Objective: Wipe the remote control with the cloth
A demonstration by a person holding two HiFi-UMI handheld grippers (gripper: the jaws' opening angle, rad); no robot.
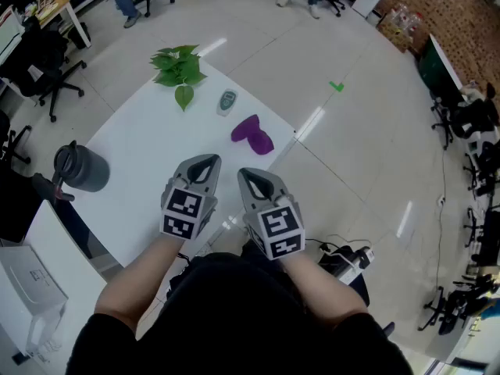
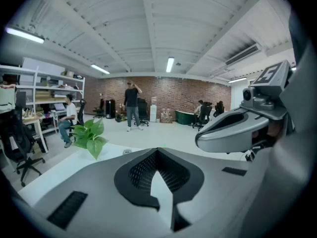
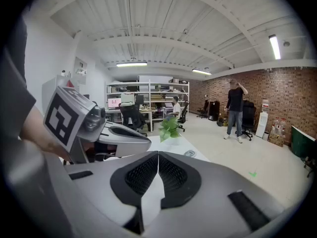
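While left gripper point(image 1: 202, 163) and right gripper point(image 1: 249, 176) are closed, empty, the cloth point(image 1: 251, 134) at twelve o'clock must first be grasped.

Far ahead of the left claw point(image 2: 158, 155) stands a brick wall point(image 2: 168, 95), beyond pale glossy floor point(image 2: 163, 133); strip lights point(image 2: 170, 64) overhead, perhaps fluorescent.

A white worktop point(image 1: 141, 186) carries a leafy green plant point(image 1: 179, 70) at eleven o'clock and a dark grey jug point(image 1: 80, 167) at nine o'clock. A green floor mark point(image 1: 337, 87) lies toward one o'clock.
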